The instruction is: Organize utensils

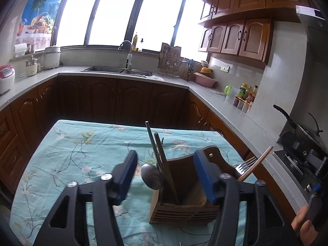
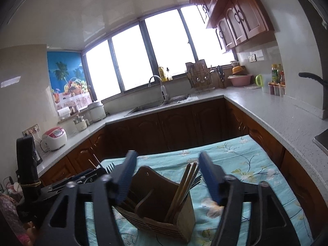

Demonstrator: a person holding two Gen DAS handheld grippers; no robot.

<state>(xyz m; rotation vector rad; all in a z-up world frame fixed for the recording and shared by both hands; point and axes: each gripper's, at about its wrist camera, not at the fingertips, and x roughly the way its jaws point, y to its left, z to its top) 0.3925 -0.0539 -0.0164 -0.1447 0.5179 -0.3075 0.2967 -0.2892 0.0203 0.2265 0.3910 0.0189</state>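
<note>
Both our grippers, left (image 1: 166, 176) and right (image 2: 168, 178), hang wide apart with nothing between them, above the wooden holder (image 1: 184, 203). It stands on the near tablecloth (image 1: 82, 143), with chopsticks (image 1: 162, 164), spoon (image 1: 151, 176) and fork (image 1: 246, 166) inside.

You face bright windows (image 1: 114, 16), brown wood cabinets (image 1: 235, 34), grey U-shaped countertop (image 1: 235, 106), steel sink (image 1: 106, 69), pale walls (image 2: 20, 78).
</note>
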